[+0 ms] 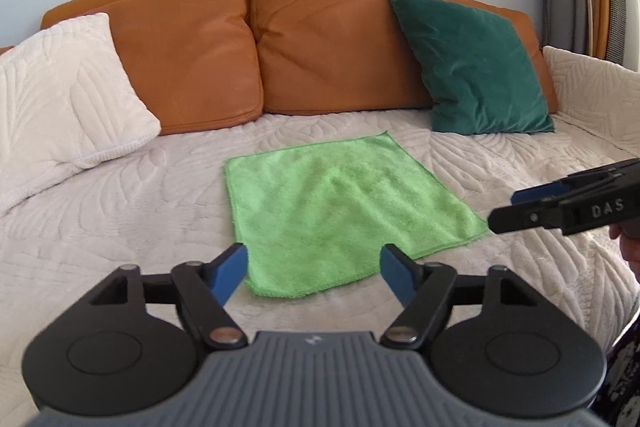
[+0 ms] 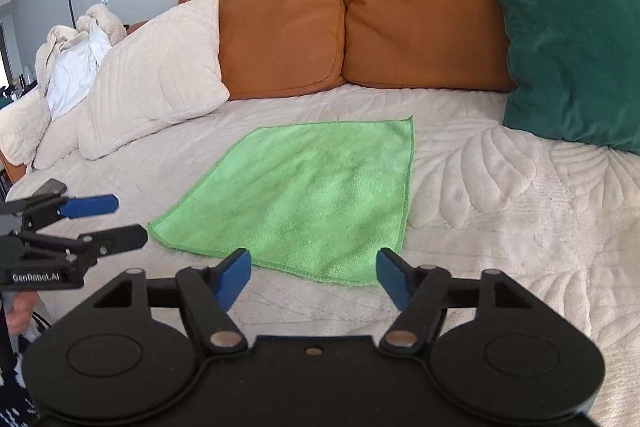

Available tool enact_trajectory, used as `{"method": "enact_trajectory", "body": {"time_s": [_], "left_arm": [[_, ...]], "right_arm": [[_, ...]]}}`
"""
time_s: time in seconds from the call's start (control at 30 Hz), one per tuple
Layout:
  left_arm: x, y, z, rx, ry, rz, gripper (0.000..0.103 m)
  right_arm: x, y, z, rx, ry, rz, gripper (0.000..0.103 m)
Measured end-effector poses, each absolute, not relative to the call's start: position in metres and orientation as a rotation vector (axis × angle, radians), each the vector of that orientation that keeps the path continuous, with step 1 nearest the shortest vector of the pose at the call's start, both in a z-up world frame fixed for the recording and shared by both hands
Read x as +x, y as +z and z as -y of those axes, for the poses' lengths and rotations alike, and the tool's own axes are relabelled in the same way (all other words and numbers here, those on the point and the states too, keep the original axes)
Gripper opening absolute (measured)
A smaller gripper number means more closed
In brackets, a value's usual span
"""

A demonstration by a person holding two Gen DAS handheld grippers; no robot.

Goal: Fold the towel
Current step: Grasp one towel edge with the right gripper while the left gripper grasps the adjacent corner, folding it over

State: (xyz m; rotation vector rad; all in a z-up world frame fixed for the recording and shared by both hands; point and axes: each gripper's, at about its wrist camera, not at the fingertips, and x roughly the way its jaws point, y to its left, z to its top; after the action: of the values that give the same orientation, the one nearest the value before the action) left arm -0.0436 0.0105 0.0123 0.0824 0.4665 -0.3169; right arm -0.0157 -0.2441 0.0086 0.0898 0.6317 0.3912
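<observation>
A bright green towel [image 1: 340, 211] lies spread flat on the cream quilted sofa cover [image 1: 120, 227]; the right wrist view also shows the towel [image 2: 304, 195]. My left gripper [image 1: 314, 273] hovers over the towel's near left corner, jaws apart, nothing pressed between the blue pads. My right gripper [image 2: 314, 273] hangs over the near right corner, also open and holding nothing. Each gripper shows in the other's view: the right gripper [image 1: 520, 207] at the towel's right corner, the left gripper [image 2: 128, 221] just left of the towel's left corner.
Two orange back cushions [image 1: 256, 43] line the rear. A dark green pillow [image 1: 476, 67] leans at the right, a cream pillow [image 1: 60, 99] at the left. Bundled bedding [image 2: 68, 55] sits past the sofa's left end. A hand [image 2: 20, 311] grips the left tool.
</observation>
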Motion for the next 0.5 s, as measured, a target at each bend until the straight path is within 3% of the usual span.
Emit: {"method": "enact_trajectory", "body": {"time_s": [0.03,0.1,0.2,0.33,0.5], "left_arm": [[-0.044,0.010,-0.007,0.100,-0.318,-0.471,0.041],[-0.049,0.011,-0.001,0.184,-0.303,-0.438,0.031],[-0.060,0.013,0.005,0.431,-0.264,-0.353,0.016],[-0.064,-0.002,0.003,0.838,-0.320,-0.329,0.016],[-0.053,-0.029,0.000,1.016,-0.369,-0.384,0.020]], "right_arm": [[-0.015,0.009,0.244,0.087,0.391,-0.632,0.044],[-0.018,0.009,0.239,0.040,0.391,-0.616,0.038],[-0.041,0.014,0.220,-0.273,0.376,-0.503,0.036],[-0.058,0.007,0.209,-0.665,0.428,-0.519,0.029],[-0.043,-0.006,0.214,-0.753,0.471,-0.563,0.033]]}}
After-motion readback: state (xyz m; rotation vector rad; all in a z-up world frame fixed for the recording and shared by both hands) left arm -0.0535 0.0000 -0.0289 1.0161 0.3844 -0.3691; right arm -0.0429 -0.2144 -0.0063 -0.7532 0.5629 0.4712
